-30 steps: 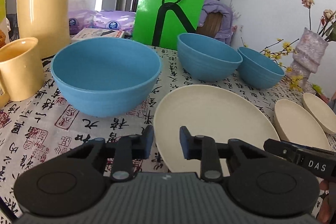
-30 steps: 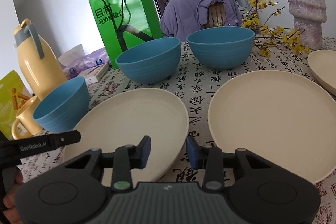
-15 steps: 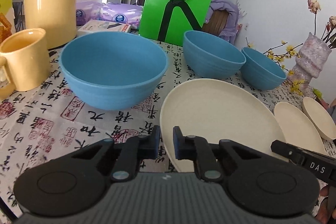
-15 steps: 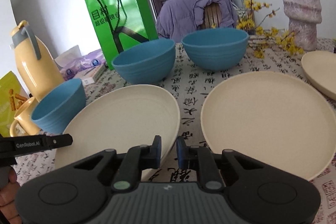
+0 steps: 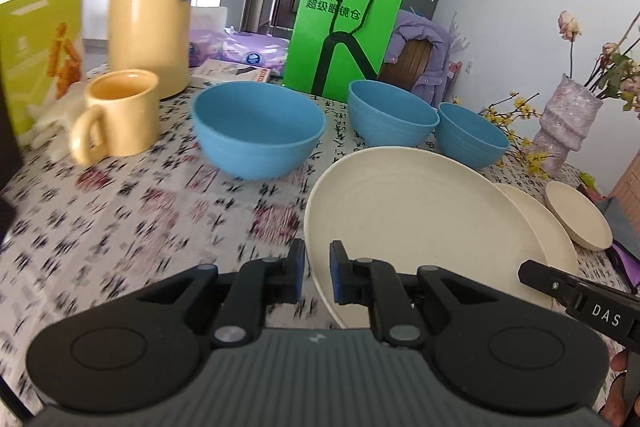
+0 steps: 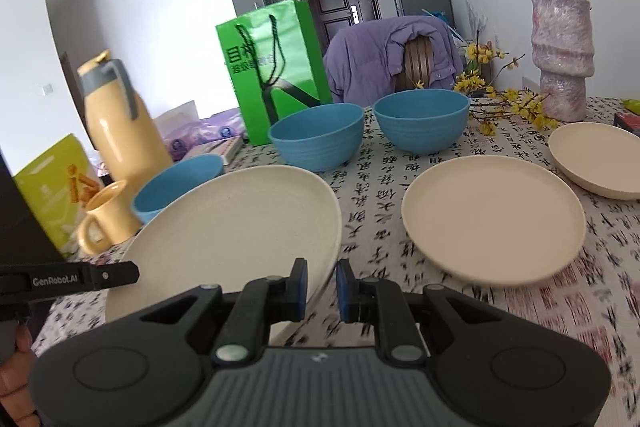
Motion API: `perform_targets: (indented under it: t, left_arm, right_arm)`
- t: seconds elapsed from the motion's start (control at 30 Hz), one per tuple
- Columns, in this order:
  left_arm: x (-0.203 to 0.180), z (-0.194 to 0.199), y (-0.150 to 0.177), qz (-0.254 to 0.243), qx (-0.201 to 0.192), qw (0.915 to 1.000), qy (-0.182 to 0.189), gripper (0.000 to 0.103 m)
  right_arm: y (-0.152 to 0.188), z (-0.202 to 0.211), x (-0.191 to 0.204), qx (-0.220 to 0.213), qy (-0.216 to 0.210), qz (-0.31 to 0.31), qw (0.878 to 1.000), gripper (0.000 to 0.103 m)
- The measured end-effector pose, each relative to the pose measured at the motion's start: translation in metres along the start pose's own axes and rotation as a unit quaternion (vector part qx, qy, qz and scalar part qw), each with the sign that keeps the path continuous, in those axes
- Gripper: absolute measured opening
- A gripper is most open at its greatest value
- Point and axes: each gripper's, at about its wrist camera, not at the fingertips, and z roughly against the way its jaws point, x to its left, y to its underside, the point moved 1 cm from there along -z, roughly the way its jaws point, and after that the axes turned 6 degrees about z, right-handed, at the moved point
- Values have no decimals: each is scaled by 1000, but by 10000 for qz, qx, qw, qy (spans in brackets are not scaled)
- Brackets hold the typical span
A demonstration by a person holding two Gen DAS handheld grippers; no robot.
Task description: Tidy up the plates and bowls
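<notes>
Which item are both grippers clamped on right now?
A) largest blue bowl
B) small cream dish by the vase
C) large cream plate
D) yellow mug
C: the left gripper and the right gripper each pinch the near rim of the large cream plate, which is lifted and tilted.

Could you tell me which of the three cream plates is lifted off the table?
The largest cream plate, tilted and gripped at its near rim by both grippers; the other two lie flat.

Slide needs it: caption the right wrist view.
Both grippers clamp one cream plate's rim, lifted beside another plate.
</notes>
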Motion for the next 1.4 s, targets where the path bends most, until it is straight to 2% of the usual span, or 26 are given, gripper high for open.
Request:
perform_targets:
  t: [0.33,0.67,1.03,1.4]
  left_arm:
    - [41,73,51,401,-154,9989,-201,13]
    - [83,111,87,609,-215,9966,-510,13]
    - [121,100,92,729,-336,9953,-550,13]
    - [134,74,88,784,-163,9955,-502,13]
  right_arm:
    - [40,53,40,-32,-311,257,9992,15]
    - [76,70,78,72,-657,387,9971,15]
    - [92,38,110,306,-742,513,9955,16]
    - [94,14,117,468,-654,535,9953,16]
